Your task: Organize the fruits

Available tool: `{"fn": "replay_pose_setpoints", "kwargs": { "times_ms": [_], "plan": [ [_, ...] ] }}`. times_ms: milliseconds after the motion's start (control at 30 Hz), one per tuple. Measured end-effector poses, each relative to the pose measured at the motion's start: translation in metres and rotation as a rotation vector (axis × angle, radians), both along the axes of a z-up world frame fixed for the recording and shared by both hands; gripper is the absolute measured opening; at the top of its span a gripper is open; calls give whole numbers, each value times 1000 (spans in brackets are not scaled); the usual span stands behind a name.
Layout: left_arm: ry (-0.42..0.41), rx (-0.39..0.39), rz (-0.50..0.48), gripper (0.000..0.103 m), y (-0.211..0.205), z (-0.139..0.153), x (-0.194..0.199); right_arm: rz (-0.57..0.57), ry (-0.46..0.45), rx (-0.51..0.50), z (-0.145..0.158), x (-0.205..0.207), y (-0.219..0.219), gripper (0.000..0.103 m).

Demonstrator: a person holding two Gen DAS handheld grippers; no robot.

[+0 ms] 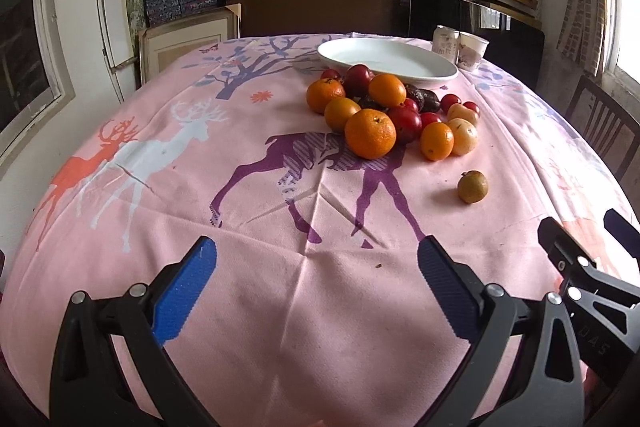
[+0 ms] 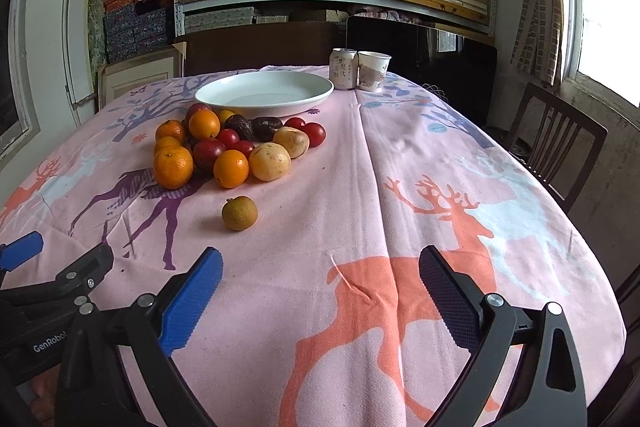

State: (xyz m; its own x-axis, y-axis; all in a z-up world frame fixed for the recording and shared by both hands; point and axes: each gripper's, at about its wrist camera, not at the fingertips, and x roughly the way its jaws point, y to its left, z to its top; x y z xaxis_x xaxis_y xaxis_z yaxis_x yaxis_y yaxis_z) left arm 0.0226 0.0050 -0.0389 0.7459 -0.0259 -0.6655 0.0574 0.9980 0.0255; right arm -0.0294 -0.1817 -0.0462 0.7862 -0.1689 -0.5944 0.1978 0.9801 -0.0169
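A pile of fruit lies on the pink deer tablecloth: oranges, red plums, small tomatoes, two yellow fruits and dark avocados. A white plate stands empty just behind the pile. One small brownish-green fruit lies apart, nearer to me. My left gripper is open and empty, low over the cloth, well short of the pile. My right gripper is open and empty, to the right of the left one, short of the lone fruit.
A drink can and a paper cup stand at the far edge beside the plate. A wooden chair stands at the table's right. Shelves of boxes fill the back wall.
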Motion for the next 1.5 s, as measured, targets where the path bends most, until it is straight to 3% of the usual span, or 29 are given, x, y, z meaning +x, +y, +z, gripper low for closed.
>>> {"fn": "replay_pose_setpoints", "kwargs": {
  "times_ms": [733, 1267, 1500],
  "plan": [
    [-44, 0, 6, 99, 2, 5, -6, -24, 3, -27, 0, 0, 2, 99],
    [-8, 9, 31, 99, 3, 1, 0, -23, -13, -6, 2, -2, -1, 99],
    [-41, 31, 34, 99, 0, 4, -6, -18, -13, -32, 1, -3, 4, 99]
  ]
}}
